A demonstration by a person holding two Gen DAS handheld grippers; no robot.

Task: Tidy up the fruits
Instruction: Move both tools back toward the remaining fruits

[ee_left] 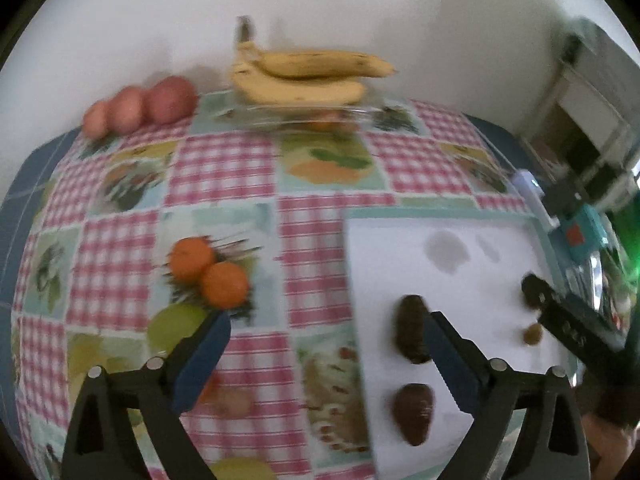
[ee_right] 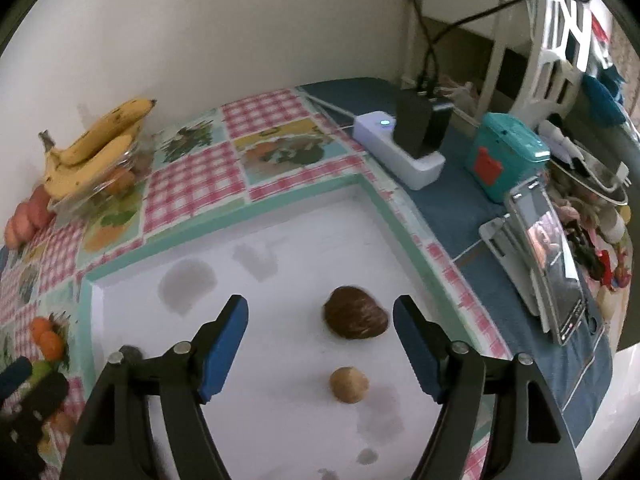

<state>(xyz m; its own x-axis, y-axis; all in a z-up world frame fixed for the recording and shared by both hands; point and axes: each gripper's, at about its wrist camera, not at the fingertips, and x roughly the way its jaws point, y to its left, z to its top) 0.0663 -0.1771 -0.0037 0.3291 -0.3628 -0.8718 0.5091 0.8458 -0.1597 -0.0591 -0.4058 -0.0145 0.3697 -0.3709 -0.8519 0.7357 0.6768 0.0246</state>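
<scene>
My left gripper (ee_left: 324,356) is open over the checked tablecloth (ee_left: 224,168), and nothing lies between its blue pads. Its right pad stands beside a dark brown fruit (ee_left: 412,334) on the white tray (ee_left: 400,248); a second brown fruit (ee_left: 414,412) lies nearer. Two oranges (ee_left: 208,272) sit ahead on the left. My right gripper (ee_right: 320,344) is open above the tray (ee_right: 304,264). A dark brown fruit (ee_right: 356,318) lies just beyond its fingertips, untouched, and a small tan fruit (ee_right: 348,384) lies between the fingers. Bananas (ee_left: 304,76) rest on a glass dish (ee_left: 304,114) by the wall, with reddish fruits (ee_left: 140,108) to their left.
A white power strip (ee_right: 400,148) with a black adapter (ee_right: 420,124), a teal box (ee_right: 506,160) and a phone on a stand (ee_right: 556,264) line the table's right side. A white chair (ee_right: 556,52) stands behind them. The wall closes the far edge.
</scene>
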